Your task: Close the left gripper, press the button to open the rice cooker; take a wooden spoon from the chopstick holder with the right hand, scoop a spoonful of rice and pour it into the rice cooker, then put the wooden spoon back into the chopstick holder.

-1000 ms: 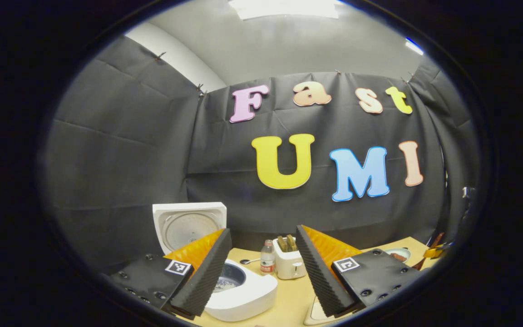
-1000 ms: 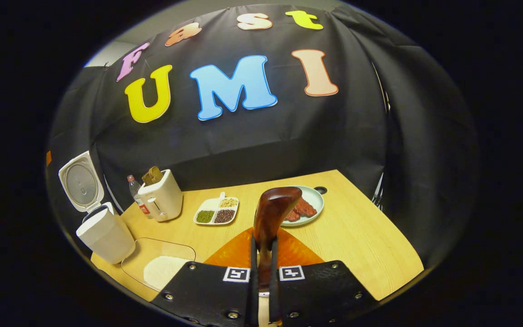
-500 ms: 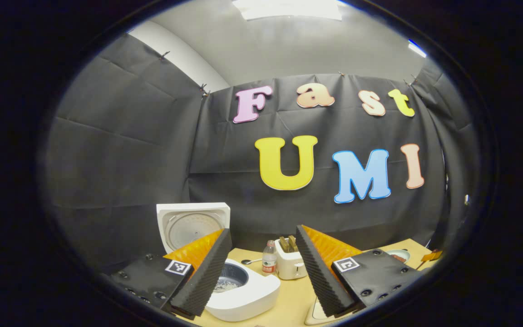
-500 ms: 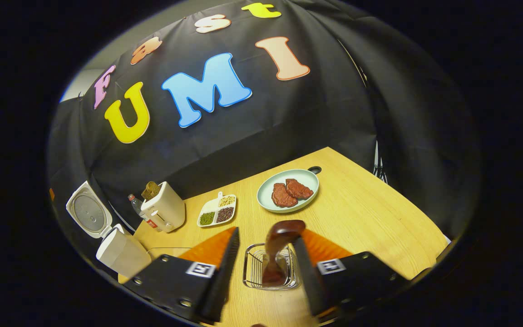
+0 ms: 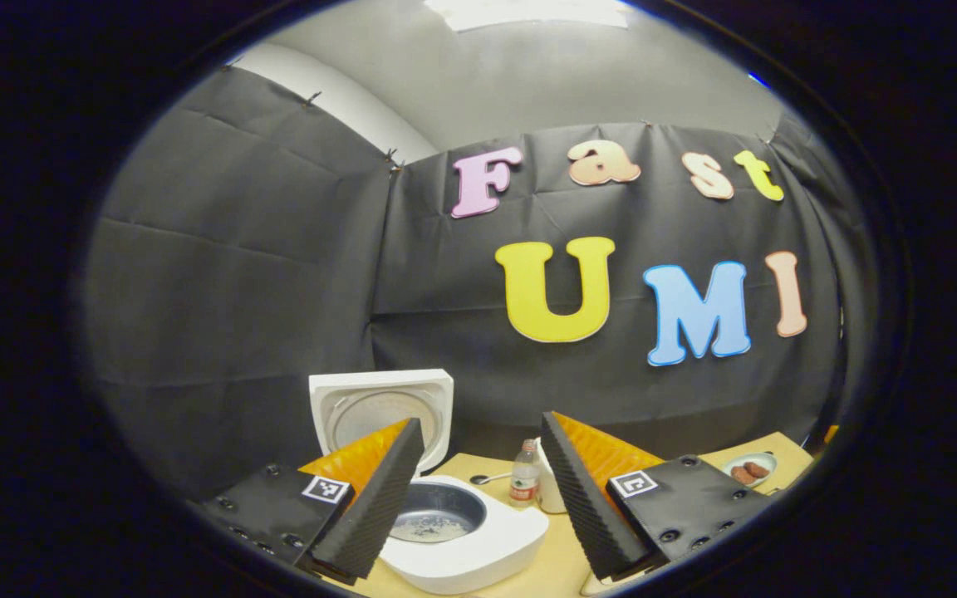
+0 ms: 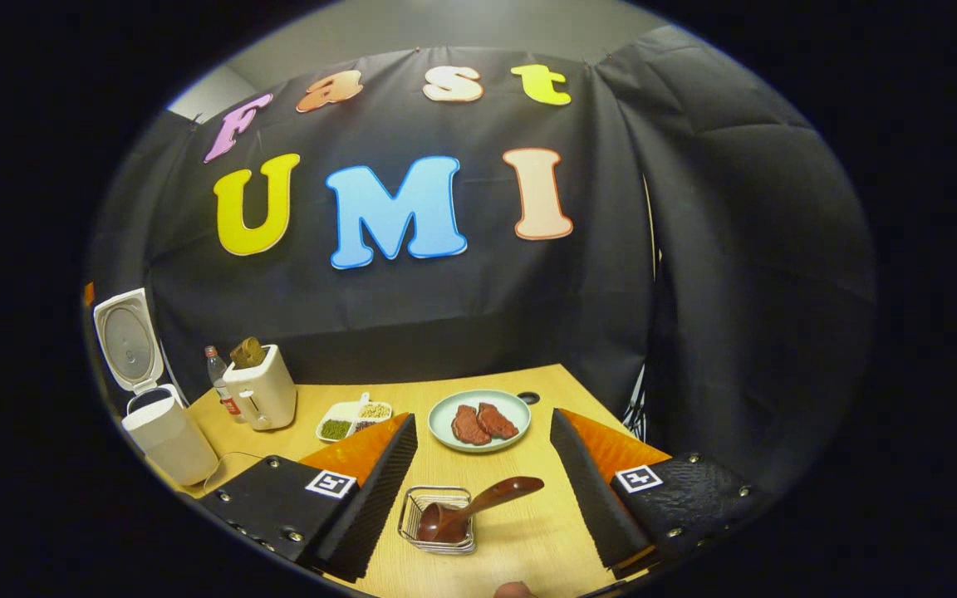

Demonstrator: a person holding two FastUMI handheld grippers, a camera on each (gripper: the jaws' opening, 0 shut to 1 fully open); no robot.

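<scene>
The wooden spoon was sitting in the chopstick holder, a little wire basket on the desk, bowl end down inside the basket and the handle leaning out over the rim, so its long axis ran from lower left up to the right with the handle tip pointing toward the right finger of the right gripper. That gripper's jaws were spread wide, one on each side of the basket and not touching the spoon or the wire. Just past the basket was a pale plate with two reddish meat pieces, and left of that a divided dish of beans and grains. Further left stood a white toaster with something brown in the slots, a small bottle right beside it, and then the rice cooker at the desk's left edge with its lid flipped upright. In the left gripper view the left gripper had its jaws open too, holding nothing, and the cooker sat right between and under them, with a bit of rice visible at the bottom of the dark inner pot. The bottle stood just behind it.
</scene>
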